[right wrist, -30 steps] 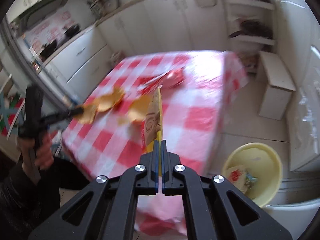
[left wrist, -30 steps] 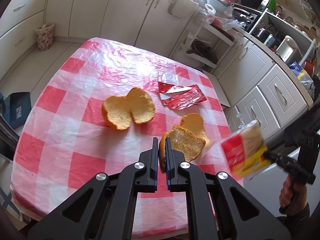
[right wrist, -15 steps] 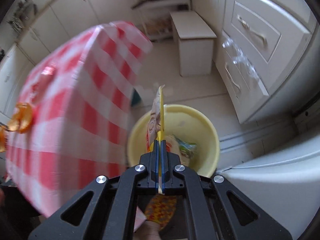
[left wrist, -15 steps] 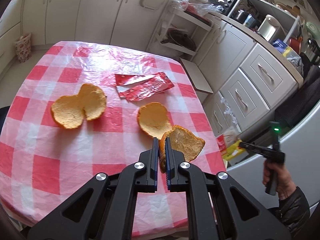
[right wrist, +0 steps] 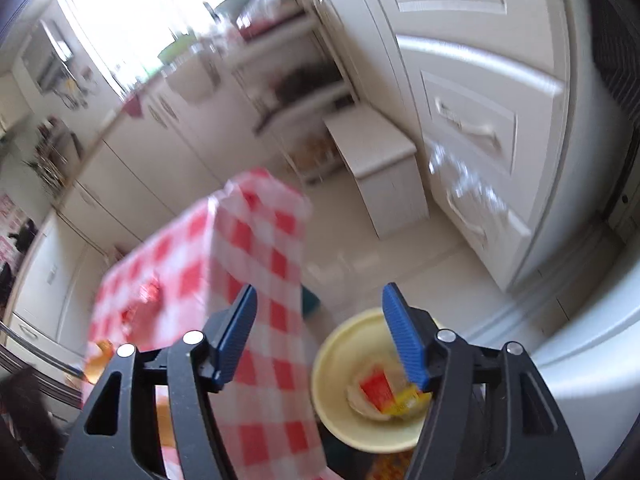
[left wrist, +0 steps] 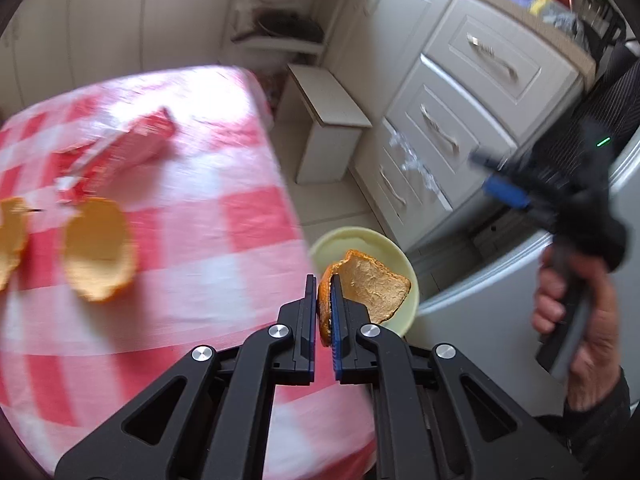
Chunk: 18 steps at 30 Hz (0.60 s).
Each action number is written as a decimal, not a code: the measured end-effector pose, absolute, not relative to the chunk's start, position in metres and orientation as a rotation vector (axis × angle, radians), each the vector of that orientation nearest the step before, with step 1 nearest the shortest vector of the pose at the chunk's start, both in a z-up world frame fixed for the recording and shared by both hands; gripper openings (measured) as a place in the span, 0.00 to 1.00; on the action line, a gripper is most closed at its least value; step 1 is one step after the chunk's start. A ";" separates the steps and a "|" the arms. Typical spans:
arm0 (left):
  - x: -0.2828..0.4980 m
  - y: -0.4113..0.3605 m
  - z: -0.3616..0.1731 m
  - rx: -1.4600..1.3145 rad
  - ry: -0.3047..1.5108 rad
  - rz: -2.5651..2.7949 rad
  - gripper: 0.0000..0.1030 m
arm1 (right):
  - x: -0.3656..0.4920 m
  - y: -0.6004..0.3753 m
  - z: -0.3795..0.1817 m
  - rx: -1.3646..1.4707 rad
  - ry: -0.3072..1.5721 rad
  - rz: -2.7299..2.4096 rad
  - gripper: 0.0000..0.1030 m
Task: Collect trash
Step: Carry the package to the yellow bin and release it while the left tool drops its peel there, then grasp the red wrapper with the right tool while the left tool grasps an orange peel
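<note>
My left gripper (left wrist: 323, 280) is shut on a curled piece of orange peel (left wrist: 372, 284), which hangs over a pale yellow bowl (left wrist: 332, 240) on the floor beside the table. Two more peels (left wrist: 98, 248) (left wrist: 12, 236) and a red wrapper (left wrist: 132, 148) lie on the red-and-white checked cloth (left wrist: 224, 216). My right gripper (right wrist: 320, 290) is opening above the same bowl (right wrist: 332, 360), with nothing between its blue fingers (right wrist: 404, 340). A red-and-yellow packet (right wrist: 380, 392) lies inside the bowl. In the left wrist view the right gripper (left wrist: 486, 174) is blurred, and a hand (left wrist: 576, 320) holds it.
A white step stool (left wrist: 328, 120) stands on the floor past the table corner. White drawers (left wrist: 460, 112) line the right side, with a white appliance front (left wrist: 500, 300) nearer me. The cloth's corner (right wrist: 256, 240) hangs close to the bowl.
The left gripper carried the peel off the table to the right, over the bowl. The right gripper opened, and the red-and-yellow packet it held now lies in the bowl.
</note>
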<state>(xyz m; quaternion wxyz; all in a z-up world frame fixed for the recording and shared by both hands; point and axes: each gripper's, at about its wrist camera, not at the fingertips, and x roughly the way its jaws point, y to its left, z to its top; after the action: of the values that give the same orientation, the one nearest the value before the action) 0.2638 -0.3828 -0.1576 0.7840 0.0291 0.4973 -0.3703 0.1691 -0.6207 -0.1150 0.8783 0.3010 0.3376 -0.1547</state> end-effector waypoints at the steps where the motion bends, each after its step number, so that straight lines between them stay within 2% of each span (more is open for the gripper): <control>1: 0.263 -0.404 -0.168 0.082 1.099 -0.798 0.06 | 0.167 -0.622 -0.104 0.624 0.667 -0.318 0.66; 6: 0.268 -0.491 -0.220 0.172 1.244 -0.714 0.07 | 0.162 -0.633 -0.089 0.634 0.591 -0.332 0.66; 10: 0.273 -0.520 -0.244 0.173 1.329 -0.695 0.20 | 0.163 -0.643 -0.091 0.681 0.599 -0.332 0.66; 16: 0.263 -0.504 -0.203 0.128 1.223 -0.754 0.40 | 0.167 -0.635 -0.081 0.671 0.568 -0.296 0.66; 18: 0.263 -0.486 -0.181 0.128 1.171 -0.752 0.42 | 0.171 -0.630 -0.078 0.676 0.561 -0.282 0.67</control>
<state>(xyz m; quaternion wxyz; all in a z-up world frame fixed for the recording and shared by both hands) 0.2629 -0.4860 -0.1812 0.7656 0.0591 0.5391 -0.3460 0.1708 -0.6301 -0.0781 0.8955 0.3260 0.2708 -0.1361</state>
